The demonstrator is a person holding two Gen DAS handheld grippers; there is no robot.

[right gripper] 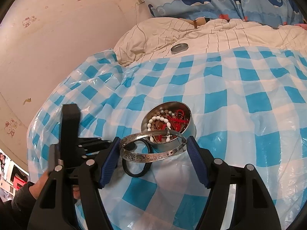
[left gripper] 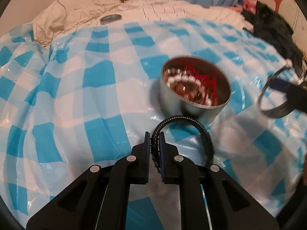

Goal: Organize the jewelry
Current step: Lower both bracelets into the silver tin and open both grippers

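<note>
Left gripper (left gripper: 154,143) clamped on black bracelet (left gripper: 191,132), just short of round tin (left gripper: 184,103). Right gripper (right gripper: 152,149) spread wide, gripping silver bangle (right gripper: 153,154) before tin.

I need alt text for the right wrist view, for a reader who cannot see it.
The right gripper holds an engraved silver bangle between its jaws, just before a round metal tin of beaded bracelets on a blue-and-white checked plastic sheet. A black bracelet lies below, the left gripper beside it.

free: checked sheet (right gripper: 239,99) right of tin | blocked: tin (right gripper: 189,132), lid (right gripper: 179,48) beyond
</note>
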